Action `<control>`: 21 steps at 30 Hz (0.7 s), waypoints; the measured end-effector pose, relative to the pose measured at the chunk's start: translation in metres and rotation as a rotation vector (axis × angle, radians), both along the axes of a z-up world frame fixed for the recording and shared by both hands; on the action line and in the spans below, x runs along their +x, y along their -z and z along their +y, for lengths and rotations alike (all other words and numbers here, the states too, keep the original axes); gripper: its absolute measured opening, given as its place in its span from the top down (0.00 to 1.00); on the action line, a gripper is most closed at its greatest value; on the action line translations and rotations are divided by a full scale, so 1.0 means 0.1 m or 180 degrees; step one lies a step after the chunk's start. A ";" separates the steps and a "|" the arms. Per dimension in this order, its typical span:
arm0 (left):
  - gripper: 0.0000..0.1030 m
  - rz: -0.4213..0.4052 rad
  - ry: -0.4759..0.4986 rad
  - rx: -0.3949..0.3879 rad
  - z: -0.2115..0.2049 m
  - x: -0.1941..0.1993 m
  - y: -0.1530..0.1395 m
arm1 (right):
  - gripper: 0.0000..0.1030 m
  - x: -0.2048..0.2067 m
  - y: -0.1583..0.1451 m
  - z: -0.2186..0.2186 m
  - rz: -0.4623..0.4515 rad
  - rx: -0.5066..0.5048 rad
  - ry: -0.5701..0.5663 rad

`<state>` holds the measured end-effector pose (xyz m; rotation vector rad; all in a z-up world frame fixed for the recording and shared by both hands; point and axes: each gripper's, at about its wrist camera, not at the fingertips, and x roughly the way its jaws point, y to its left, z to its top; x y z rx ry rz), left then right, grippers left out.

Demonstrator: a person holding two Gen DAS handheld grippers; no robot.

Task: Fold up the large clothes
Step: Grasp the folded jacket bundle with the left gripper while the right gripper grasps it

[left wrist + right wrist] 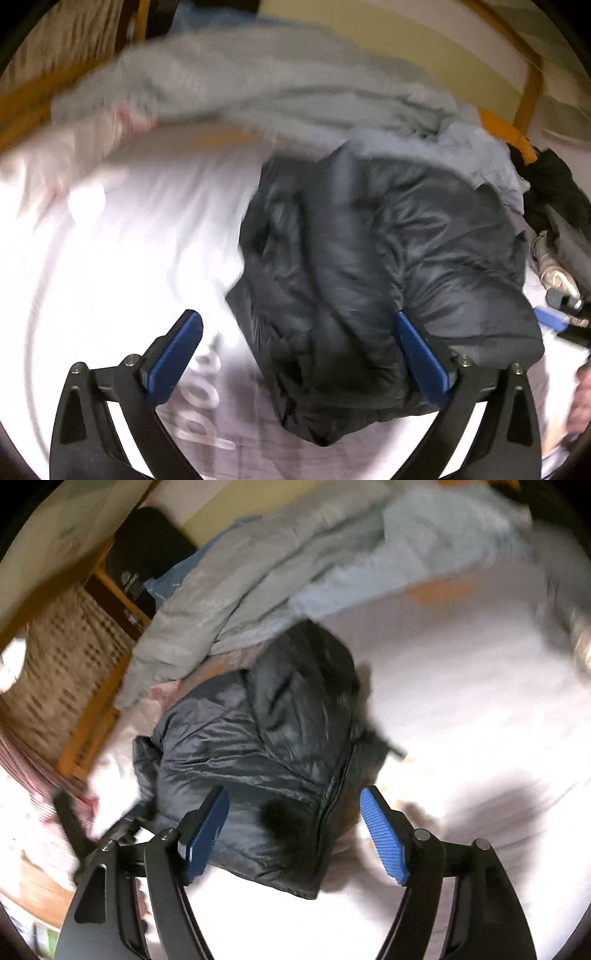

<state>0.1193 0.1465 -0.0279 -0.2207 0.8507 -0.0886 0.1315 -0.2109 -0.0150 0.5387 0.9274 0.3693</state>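
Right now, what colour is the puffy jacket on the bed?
Dark navy, almost black, with a slight sheen: the puffy jacket shows best in the left wrist view.

The dark puffer jacket point(388, 266) is slick, faintly glossy quilted cloth, lying on a smooth matt white bedsheet point(122, 251) beside a varnished wooden bedframe point(92, 734).

puffy dark jacket point(388, 266): 1, at 3 o'clock | pale blue-grey blankets point(258, 85): 1 heap, at 12 o'clock | white sheet point(122, 240): 1 | woven basket point(55, 664): 1, at 9 o'clock | grippers: 2
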 end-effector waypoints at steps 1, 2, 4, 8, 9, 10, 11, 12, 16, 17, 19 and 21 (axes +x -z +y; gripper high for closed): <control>0.00 0.0113 -0.0004 -0.0167 0.03 0.02 0.07 | 0.26 0.05 0.13 0.01 0.0125 0.0092 0.0024; 0.00 0.0208 -0.0008 -0.0340 0.08 0.03 0.14 | 0.26 0.10 0.25 0.03 0.0245 0.0239 0.0024; 0.00 0.0323 0.0001 -0.0441 0.11 0.06 0.23 | 0.26 0.17 0.49 0.02 0.0438 0.0752 -0.0029; 0.00 0.0329 0.0014 -0.0348 0.02 0.05 0.25 | 0.25 0.25 0.62 0.12 0.0399 0.0827 -0.0152; 0.00 0.0333 0.0014 -0.0382 0.02 0.05 0.27 | 0.23 0.27 0.63 0.18 0.0372 0.0763 -0.0206; 0.00 0.0340 0.0026 -0.0415 0.01 0.06 0.29 | 0.22 0.29 0.64 0.24 0.0352 0.0691 -0.0260; 0.00 0.0351 0.0050 -0.0420 0.00 0.06 0.31 | 0.22 0.30 0.65 0.28 0.0340 0.0623 -0.0299; 0.01 0.0367 0.0090 -0.0404 -0.01 0.07 0.31 | 0.23 0.32 0.65 0.33 0.0326 0.0533 -0.0328; 0.43 0.0315 0.0301 -0.0601 -0.03 0.00 0.19 | 0.42 0.32 0.55 0.47 0.0272 0.0104 -0.0267; 0.51 0.0245 0.0329 -0.0470 -0.10 -0.04 0.13 | 0.47 0.28 0.49 0.51 0.0196 -0.0015 -0.0250; 0.61 0.0085 0.0356 -0.0242 -0.23 -0.13 0.01 | 0.52 0.21 0.36 0.60 0.0020 -0.0245 -0.0236; 0.67 -0.0033 0.0352 -0.0196 -0.28 -0.20 -0.09 | 0.54 0.12 0.24 0.67 -0.0160 -0.0404 -0.0232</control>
